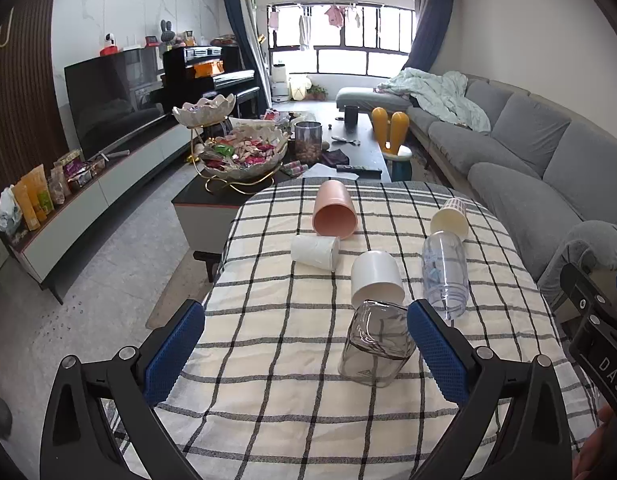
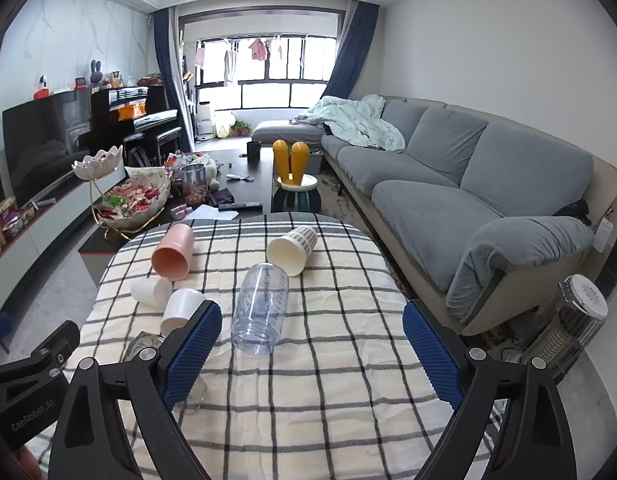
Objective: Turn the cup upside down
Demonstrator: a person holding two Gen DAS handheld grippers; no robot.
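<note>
Several cups lie on their sides on the checked tablecloth (image 1: 292, 364). A pink cup (image 1: 334, 210) lies at the far middle, a small white cup (image 1: 315, 252) before it, a larger white cup (image 1: 376, 278), a clear cup (image 1: 445, 274), a patterned paper cup (image 1: 450, 216) and a smoky square glass cup (image 1: 376, 344). My left gripper (image 1: 304, 344) is open and empty; its right finger is close beside the smoky cup. My right gripper (image 2: 312, 344) is open and empty, with the clear cup (image 2: 262, 308) just ahead between its fingers.
A grey sofa (image 2: 448, 176) runs along the right. A dark coffee table (image 1: 360, 148) with a candy bowl (image 1: 244, 152) and a jar stands beyond the table. A TV unit (image 1: 104, 120) is at the left. A heater (image 2: 568, 328) stands at the right.
</note>
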